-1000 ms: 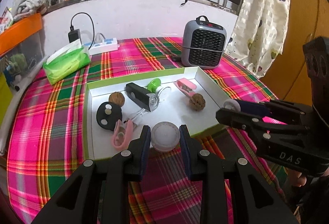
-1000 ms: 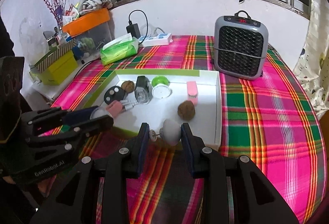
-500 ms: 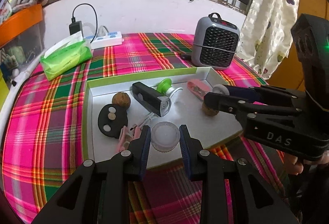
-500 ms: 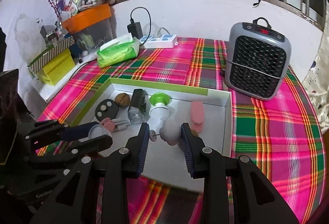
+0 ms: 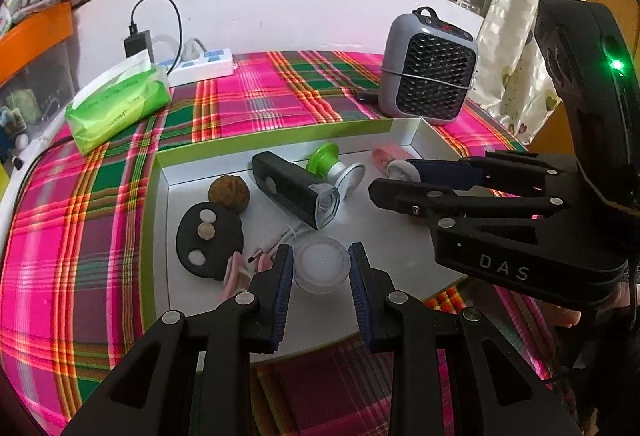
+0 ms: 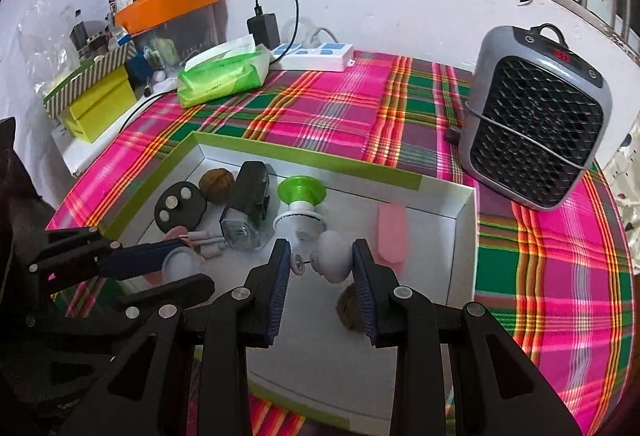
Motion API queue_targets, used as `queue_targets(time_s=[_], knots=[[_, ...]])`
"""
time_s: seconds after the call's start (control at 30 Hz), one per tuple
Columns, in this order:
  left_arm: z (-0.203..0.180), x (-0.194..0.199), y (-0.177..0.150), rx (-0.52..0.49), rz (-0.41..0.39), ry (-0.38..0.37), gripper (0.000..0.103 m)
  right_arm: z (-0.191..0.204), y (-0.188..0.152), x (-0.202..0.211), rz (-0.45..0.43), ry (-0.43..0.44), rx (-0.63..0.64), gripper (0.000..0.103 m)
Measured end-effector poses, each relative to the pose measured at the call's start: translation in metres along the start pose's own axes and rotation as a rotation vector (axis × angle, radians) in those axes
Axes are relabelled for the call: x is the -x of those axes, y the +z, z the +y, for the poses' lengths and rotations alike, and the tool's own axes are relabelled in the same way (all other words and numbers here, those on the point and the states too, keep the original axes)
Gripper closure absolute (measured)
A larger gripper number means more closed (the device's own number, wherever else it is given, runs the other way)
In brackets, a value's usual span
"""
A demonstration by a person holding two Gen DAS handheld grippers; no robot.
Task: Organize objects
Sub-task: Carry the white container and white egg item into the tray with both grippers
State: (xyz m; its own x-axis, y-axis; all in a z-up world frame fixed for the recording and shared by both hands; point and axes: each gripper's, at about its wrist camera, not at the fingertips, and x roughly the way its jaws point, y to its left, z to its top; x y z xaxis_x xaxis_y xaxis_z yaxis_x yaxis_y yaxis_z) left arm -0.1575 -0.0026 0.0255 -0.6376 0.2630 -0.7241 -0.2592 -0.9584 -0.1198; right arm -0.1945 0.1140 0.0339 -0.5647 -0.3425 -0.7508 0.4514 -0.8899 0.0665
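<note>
From the left wrist view, my left gripper pinches a small translucent round pot above the near part of the white tray, close to the black disc and the pink earphones. If I let go here, I judge it could land on the earphone cable and tip. My right gripper crosses the tray's right side, and its body hides that corner. From the right wrist view, the right gripper clamps a white knob with a tiny wheel over the tray's middle; a walnut sits half hidden just behind one finger, and I could knock it. Whether either held piece touches the tray floor I cannot make out.
</note>
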Motion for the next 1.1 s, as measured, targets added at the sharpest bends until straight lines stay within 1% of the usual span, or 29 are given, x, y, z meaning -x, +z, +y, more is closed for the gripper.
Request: queue_targets(time_s=[0.13, 0.4, 1.1], knots=[[0.001, -0.006, 0.0, -0.005, 0.016, 0.006, 0.077, -0.001, 0.001, -0.006, 0.01, -0.004, 0.01, 0.07], [0.003, -0.011, 0.0, 0.002, 0.025, 0.016, 0.077, 0.0, 0.004, -0.013, 0.026, -0.008, 0.041, 0.07], [0.002, -0.012, 0.001, 0.0, 0.024, 0.02, 0.077, 0.007, 0.009, -0.025, 0.058, -0.02, 0.084, 0.07]])
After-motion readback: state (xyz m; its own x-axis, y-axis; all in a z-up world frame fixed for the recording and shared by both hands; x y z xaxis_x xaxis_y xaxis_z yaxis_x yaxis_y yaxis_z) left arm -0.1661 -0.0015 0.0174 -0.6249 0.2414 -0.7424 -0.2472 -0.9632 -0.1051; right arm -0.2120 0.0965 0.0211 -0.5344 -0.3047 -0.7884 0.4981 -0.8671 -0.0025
